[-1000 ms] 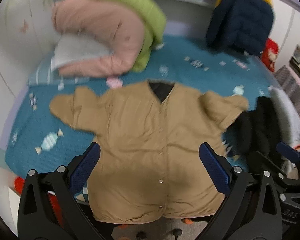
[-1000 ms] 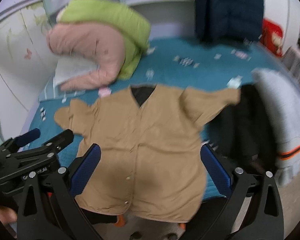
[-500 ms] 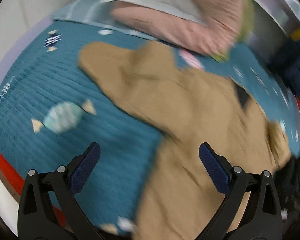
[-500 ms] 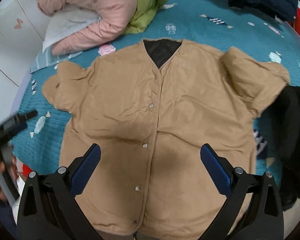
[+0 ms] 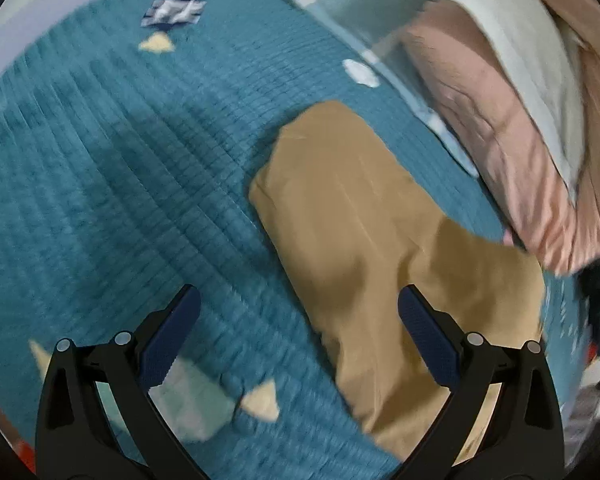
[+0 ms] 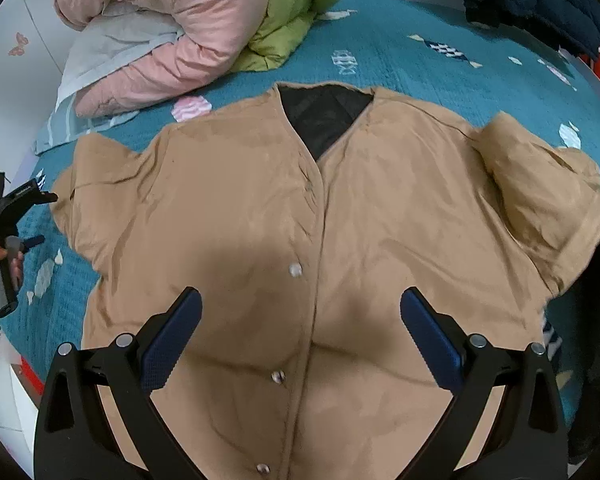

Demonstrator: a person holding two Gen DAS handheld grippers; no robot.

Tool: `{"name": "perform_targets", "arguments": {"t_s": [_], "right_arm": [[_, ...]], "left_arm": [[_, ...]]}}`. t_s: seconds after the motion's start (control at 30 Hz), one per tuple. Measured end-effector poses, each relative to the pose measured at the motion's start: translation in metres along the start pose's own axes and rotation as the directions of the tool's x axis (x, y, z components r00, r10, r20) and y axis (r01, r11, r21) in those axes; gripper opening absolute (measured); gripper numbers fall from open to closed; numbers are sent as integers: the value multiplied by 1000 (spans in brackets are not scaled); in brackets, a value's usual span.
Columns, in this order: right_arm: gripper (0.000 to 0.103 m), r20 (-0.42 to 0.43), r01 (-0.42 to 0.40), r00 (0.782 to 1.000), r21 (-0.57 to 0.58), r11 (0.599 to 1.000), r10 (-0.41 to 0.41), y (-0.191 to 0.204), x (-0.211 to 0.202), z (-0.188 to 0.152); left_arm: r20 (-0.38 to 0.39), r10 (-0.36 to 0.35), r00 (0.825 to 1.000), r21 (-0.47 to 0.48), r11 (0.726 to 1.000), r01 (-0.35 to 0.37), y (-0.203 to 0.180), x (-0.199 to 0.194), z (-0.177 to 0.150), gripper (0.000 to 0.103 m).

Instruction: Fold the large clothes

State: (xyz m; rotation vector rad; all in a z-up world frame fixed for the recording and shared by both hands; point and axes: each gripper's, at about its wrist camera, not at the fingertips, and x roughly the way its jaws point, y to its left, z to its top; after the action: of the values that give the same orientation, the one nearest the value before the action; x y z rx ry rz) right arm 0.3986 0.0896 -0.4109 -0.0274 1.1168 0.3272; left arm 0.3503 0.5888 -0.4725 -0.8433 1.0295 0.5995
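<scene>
Left wrist view: the left hand-held gripper (image 5: 298, 334) is wide open and empty, above the tan jacket's sleeve (image 5: 340, 208) near the bed's (image 5: 100, 160) left edge.

Right wrist view: the right hand-held gripper (image 6: 300, 336) gapes empty over the jacket (image 6: 300, 220), lying flat and buttoned; no fold made yet.

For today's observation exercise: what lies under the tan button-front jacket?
The tan button-front jacket lies on a teal quilted bedspread, which shows around it. Whatever lies directly beneath the jacket is covered.
</scene>
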Motion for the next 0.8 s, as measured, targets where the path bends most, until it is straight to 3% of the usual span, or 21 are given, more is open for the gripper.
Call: {"name": "perform_targets", "arguments": {"t_s": [0.1, 0.2, 0.3, 0.43, 0.47, 0.53, 0.57, 0.6, 0.67, 0.7, 0.73, 0.8], "right_arm": [[94, 25, -18, 1000, -8, 1000, 18, 4, 5, 4], [81, 23, -42, 999, -7, 999, 43, 7, 13, 5], [70, -1, -72, 997, 6, 997, 72, 12, 23, 6], [70, -18, -116, 993, 21, 993, 117, 21, 31, 6], [70, -20, -125, 992, 19, 992, 126, 24, 31, 6], [70, -26, -135, 991, 10, 991, 135, 29, 32, 7], [70, -29, -140, 990, 5, 990, 140, 31, 32, 7], [70, -29, -142, 989, 2, 990, 142, 32, 32, 7], [70, -27, -147, 989, -8, 989, 146, 36, 32, 9], [70, -28, -148, 989, -9, 989, 148, 37, 32, 9], [70, -28, -152, 988, -5, 988, 151, 38, 34, 10], [70, -34, -160, 987, -3, 987, 159, 39, 36, 12]], "left_arm": [[-30, -8, 1000, -34, 999, 7, 5, 15, 8, 98], [-55, 12, 998, -32, 999, -14, 2, 22, 14, 98], [-93, -20, 996, -96, 995, 11, 4, 29, 21, 98], [-78, -6, 997, -33, 999, 3, -1, 25, 21, 94], [-54, 0, 999, -20, 1000, -1, -3, 21, 18, 77], [-22, -18, 1000, -12, 1000, 18, -6, 16, 15, 59], [-17, -90, 996, -15, 996, 89, -5, 15, 13, 37], [-23, -109, 994, -22, 994, 109, -6, 17, 13, 29], [9, -111, 994, -25, 993, 111, -8, 14, 11, 27], [13, -145, 989, -28, 989, 146, -9, 15, 11, 25], [3, -154, 988, -30, 988, 154, -9, 18, 11, 11], [41, -154, 987, -22, 988, 155, -7, 11, 9, 8]]}}
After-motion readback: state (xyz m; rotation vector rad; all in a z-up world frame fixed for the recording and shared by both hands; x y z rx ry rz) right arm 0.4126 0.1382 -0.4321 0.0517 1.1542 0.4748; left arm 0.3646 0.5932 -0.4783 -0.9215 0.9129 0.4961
